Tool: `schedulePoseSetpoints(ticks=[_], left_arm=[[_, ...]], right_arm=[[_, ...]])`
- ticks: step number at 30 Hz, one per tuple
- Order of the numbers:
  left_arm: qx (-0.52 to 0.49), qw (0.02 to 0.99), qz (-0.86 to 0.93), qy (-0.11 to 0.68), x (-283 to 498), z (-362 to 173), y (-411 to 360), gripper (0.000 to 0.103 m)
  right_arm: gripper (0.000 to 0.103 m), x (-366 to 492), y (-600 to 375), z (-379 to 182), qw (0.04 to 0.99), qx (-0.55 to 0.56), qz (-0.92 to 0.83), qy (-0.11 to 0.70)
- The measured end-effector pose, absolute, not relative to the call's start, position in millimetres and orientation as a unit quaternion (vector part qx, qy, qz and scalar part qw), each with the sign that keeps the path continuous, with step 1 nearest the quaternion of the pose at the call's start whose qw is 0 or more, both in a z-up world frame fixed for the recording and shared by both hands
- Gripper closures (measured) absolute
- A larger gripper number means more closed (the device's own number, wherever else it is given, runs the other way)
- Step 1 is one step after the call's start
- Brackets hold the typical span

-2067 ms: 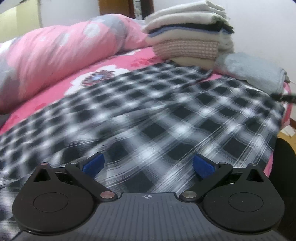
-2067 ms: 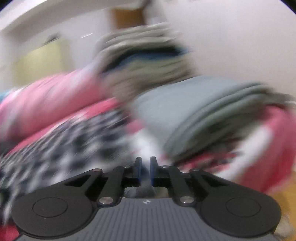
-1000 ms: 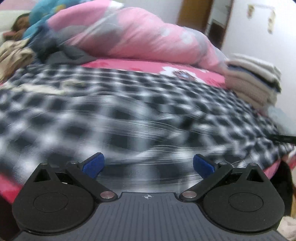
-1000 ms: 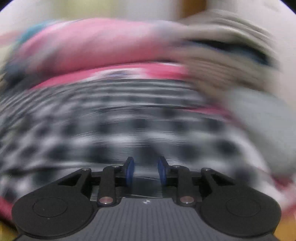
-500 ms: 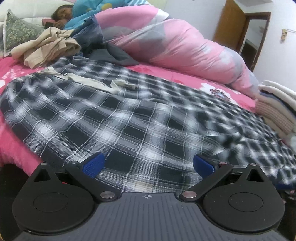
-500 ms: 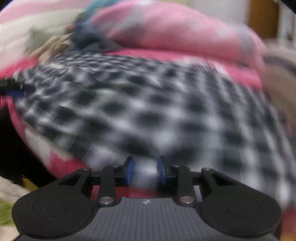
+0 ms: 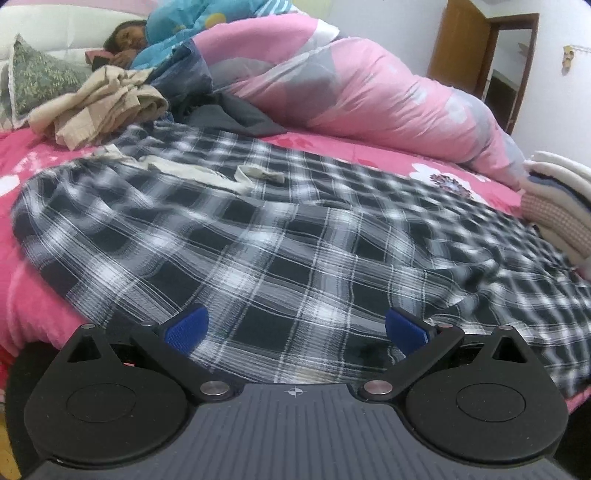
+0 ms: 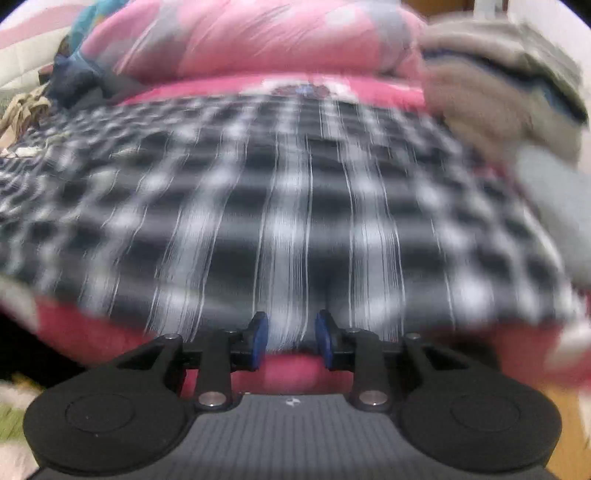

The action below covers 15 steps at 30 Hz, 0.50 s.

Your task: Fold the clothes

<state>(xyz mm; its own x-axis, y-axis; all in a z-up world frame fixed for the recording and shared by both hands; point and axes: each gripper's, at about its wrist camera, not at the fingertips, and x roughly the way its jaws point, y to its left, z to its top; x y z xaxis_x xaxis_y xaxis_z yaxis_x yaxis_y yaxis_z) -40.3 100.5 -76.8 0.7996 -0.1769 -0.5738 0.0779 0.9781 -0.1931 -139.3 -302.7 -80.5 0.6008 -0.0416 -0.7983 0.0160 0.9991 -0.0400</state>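
Note:
A black-and-white plaid garment (image 7: 295, 240) lies spread flat across the pink bed (image 7: 33, 295), with a pale band and drawstring at its far left end. My left gripper (image 7: 295, 328) hovers over the garment's near edge, open wide, with nothing between its blue pads (image 7: 186, 328). In the blurred right wrist view the same plaid garment (image 8: 295, 203) fills the middle. My right gripper (image 8: 290, 339) is at its front hem, jaws partly apart. The cloth shows in the gap, and the pads (image 8: 258, 339) do not press on it.
A stack of folded clothes (image 7: 554, 206) stands at the garment's right end, with a grey folded piece (image 8: 554, 206) beside it. A pink duvet (image 7: 369, 92) runs along the back. A crumpled beige pile (image 7: 103, 103) and a person (image 7: 125, 35) lying down are at the far left.
The left view swung left over the garment, sliding the folded stack to the right edge. The right gripper went from nearly shut to partly open, then swung right and lower toward the hem.

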Motion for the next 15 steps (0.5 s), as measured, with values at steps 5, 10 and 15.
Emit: schedulePoseSetpoints(ticks=[5, 10, 15], left_arm=[[-0.085, 0.945, -0.062, 0.310, -36.6, -75.7, 104.0, 0.000], [-0.086, 0.949, -0.060, 0.299, -37.8, -73.5, 102.6, 0.000], [-0.083, 0.950, -0.046, 0.297, -37.9, -75.3, 108.9, 0.000]], right_arm=[[0.074, -140.9, -321.8, -41.0, 0.916, -0.016, -0.056, 0.397], [0.072, -111.7, -357.0, -44.8, 0.929, -0.031, -0.067, 0.362], [0.072, -128.4, -386.4, -57.7, 0.892, -0.034, -0.112, 0.437]])
